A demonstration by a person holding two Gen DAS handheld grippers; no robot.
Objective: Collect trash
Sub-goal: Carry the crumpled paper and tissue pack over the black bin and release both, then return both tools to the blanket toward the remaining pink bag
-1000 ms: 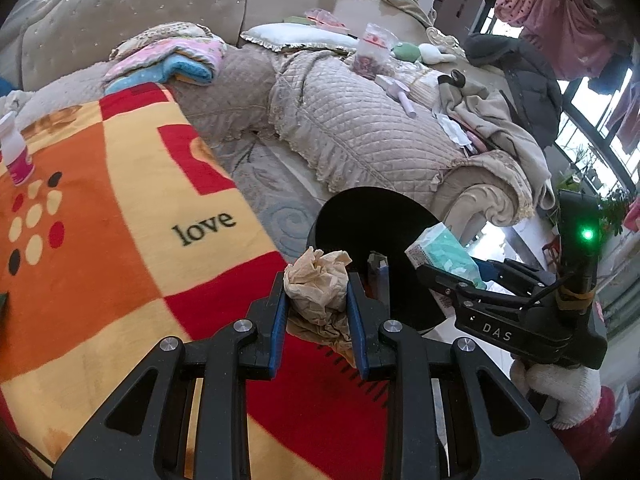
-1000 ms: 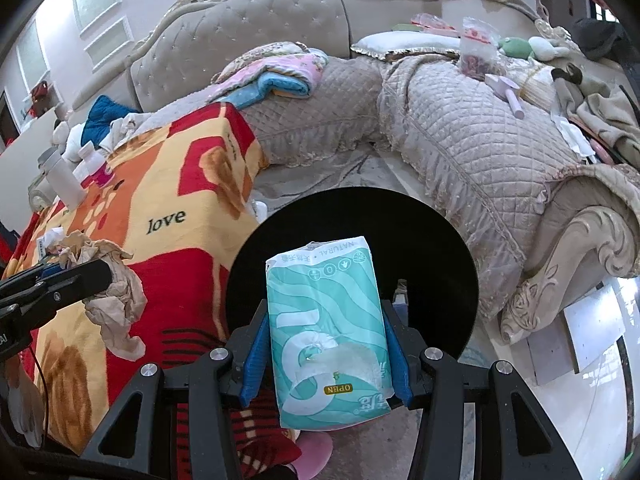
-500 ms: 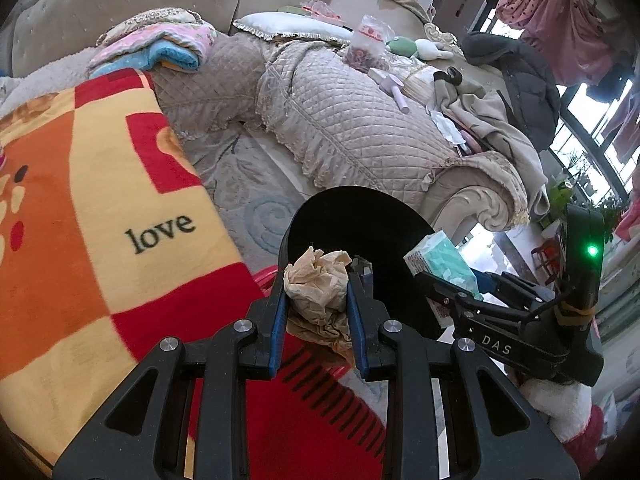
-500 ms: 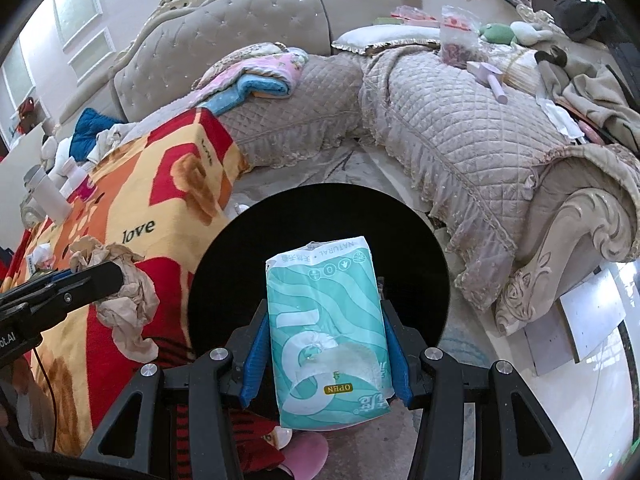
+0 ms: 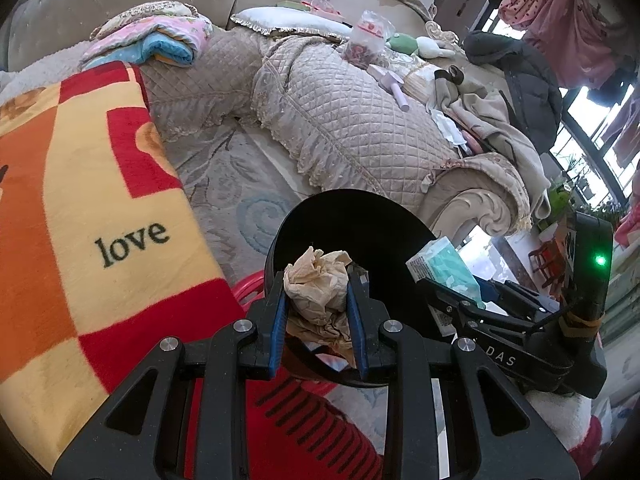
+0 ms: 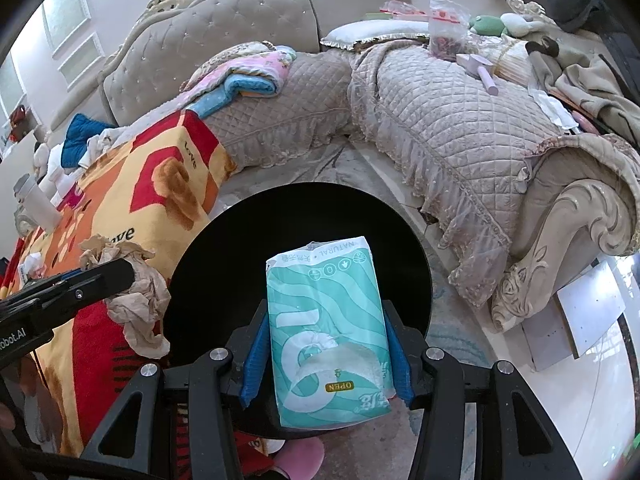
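Observation:
My left gripper (image 5: 318, 304) is shut on a crumpled beige paper wad (image 5: 318, 286) and holds it over the near rim of a black round trash bin (image 5: 360, 224). My right gripper (image 6: 326, 344) is shut on a teal and white tissue pack (image 6: 326, 320) and holds it above the same bin's dark opening (image 6: 248, 248). In the right wrist view the left gripper (image 6: 68, 292) comes in from the left with the paper wad (image 6: 136, 304) hanging at the bin's edge. In the left wrist view the right gripper (image 5: 500, 320) with the tissue pack (image 5: 444, 268) is at the bin's right side.
An orange, yellow and red "love" blanket (image 5: 80, 200) covers the surface on the left. A quilted beige sofa (image 5: 352, 128) with clothes and small items curves behind the bin. A carved sofa arm (image 6: 568, 240) is to the right, with pale floor (image 6: 580, 380) beyond.
Both grippers have moved forward toward the bin with their loads. The bin looks larger and sits more directly under both of them.

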